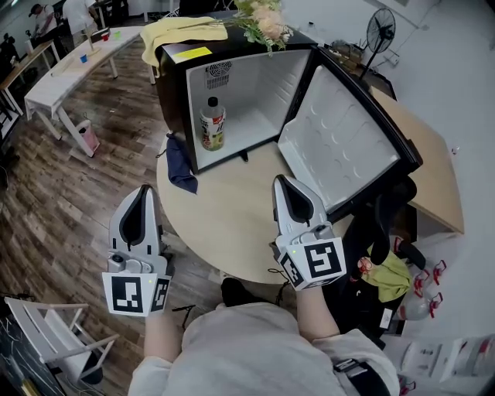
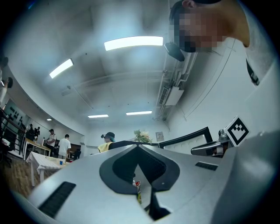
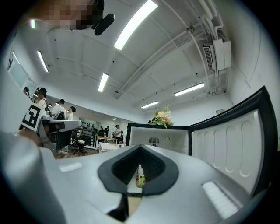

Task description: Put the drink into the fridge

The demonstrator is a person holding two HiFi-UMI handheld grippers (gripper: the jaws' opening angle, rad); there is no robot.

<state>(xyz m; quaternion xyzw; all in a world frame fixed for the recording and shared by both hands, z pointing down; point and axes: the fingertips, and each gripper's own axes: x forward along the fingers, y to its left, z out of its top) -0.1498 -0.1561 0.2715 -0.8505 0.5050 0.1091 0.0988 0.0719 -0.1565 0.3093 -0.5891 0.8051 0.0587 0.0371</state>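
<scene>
Two tools closed on nothing — left tool (image 1: 145, 189), right tool (image 1: 280, 180) — drink (image 1: 213, 124) upright inside open fridge (image 1: 255, 97)

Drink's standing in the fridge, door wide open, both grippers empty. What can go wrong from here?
1. The blue cloth hangs at the lower left front corner of the fridge. Swinging the door shut may pinch it and leave the seal gapped.
2. The bottle seems to stand near the front, so the door's moulded liner might knock it over.
3. A hard close could shake the flowers on top.
</scene>
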